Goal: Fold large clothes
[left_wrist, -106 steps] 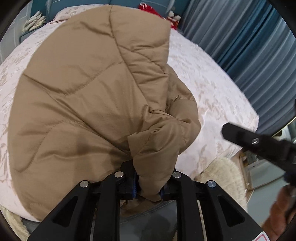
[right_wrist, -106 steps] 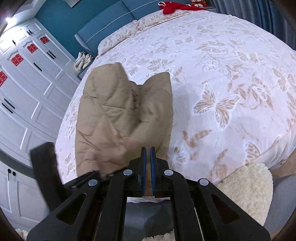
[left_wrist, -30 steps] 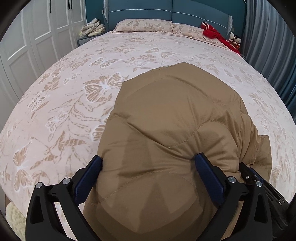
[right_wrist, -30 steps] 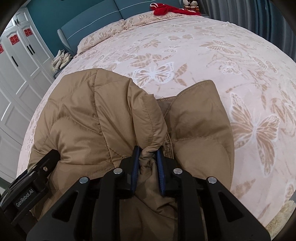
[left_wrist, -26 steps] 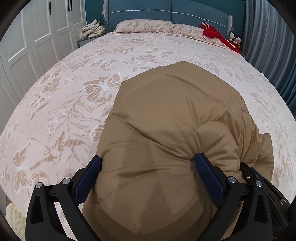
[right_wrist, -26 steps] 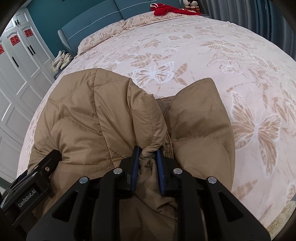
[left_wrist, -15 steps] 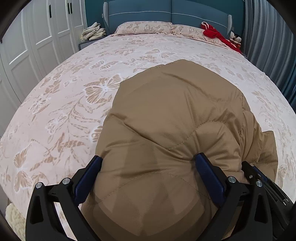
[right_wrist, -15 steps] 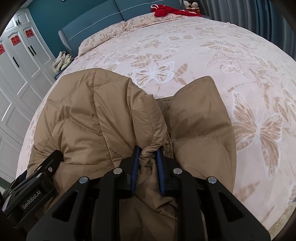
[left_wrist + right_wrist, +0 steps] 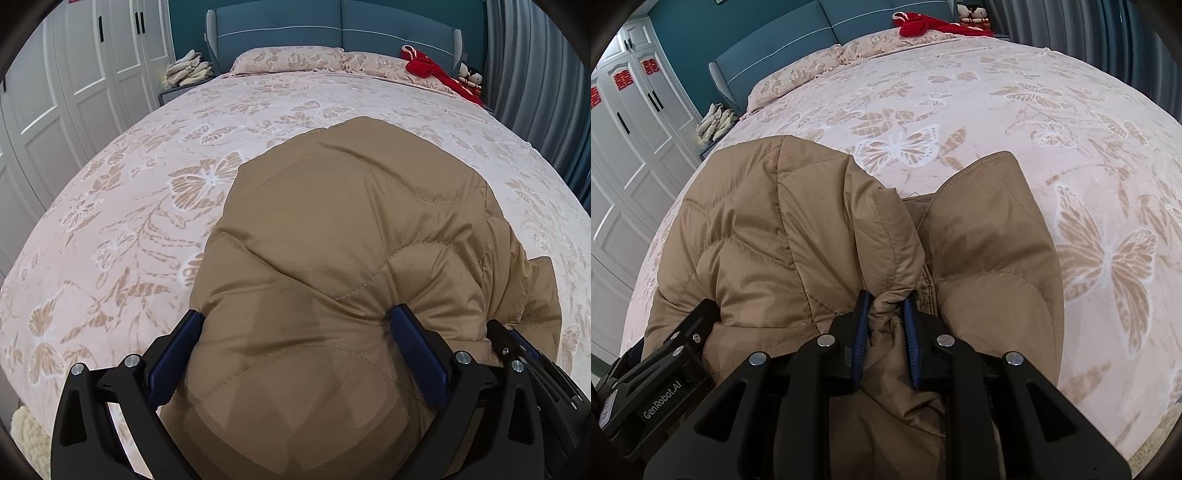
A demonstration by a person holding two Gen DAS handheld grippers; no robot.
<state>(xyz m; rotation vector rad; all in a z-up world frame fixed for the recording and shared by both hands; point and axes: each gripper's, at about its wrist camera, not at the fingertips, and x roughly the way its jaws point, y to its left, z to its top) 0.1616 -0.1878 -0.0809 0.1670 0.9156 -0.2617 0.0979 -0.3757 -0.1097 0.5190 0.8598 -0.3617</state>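
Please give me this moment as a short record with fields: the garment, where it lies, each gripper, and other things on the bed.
garment: tan quilted puffer jacket, bunched, partly folded
surface: bed with butterfly-print bedspread
left gripper: jaws wide apart, jacket bulging between them, not clamped
right gripper: closed on a bunched fold of the jacket
head of bed: two pillows, red garment on the right side
beside bed: white wardrobe doors, grey curtain

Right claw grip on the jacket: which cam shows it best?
Right wrist view: the right claw pinches a fold of the tan jacket between blue pads. Left wrist view shows only its black frame at the lower right edge, grip hidden.
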